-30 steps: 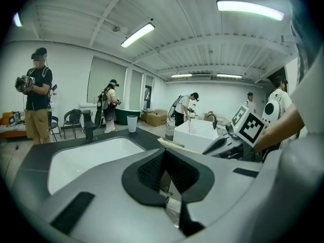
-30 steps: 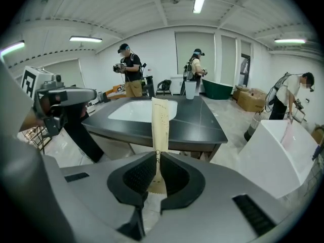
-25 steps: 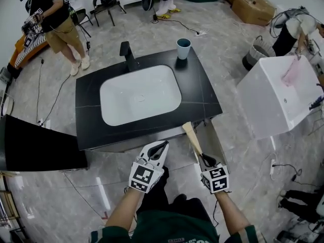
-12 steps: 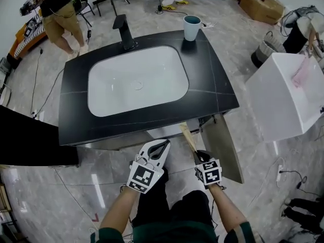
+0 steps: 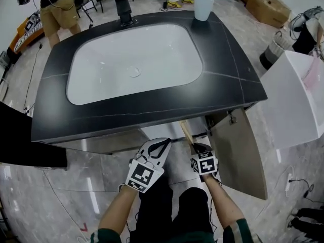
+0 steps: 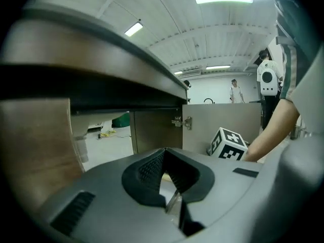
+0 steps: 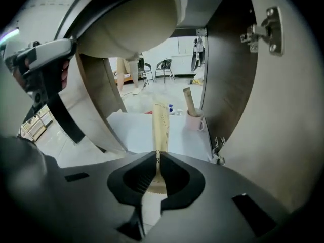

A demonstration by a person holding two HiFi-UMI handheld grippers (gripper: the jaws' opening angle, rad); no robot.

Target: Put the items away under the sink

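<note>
Both grippers have dropped since a second ago and the camera has come down with them — the countertop point(image 5: 230, 70) now fills most of the head view. Right gripper point(image 7: 157, 158) is clamped on a long flat tan packet point(image 7: 160, 120): pads press its near end, and the rest sticks out ahead into the cabinet opening under the basin point(image 5: 136, 59). In the head view the packet's far tip sits at the counter's front edge, just beside the open cabinet door point(image 5: 243, 156). Left gripper point(image 6: 164, 150) is closed, pads tip to tip, nothing between them — held just left of the right one, facing the same opening. Inside, on the white cabinet floor point(image 7: 131, 130), is a white mug point(image 7: 195, 121) with a similar tan stick standing in it, on the door side. Teal cup point(image 5: 203, 5) and faucet point(image 5: 123, 6) are on the counter's far side.
</note>
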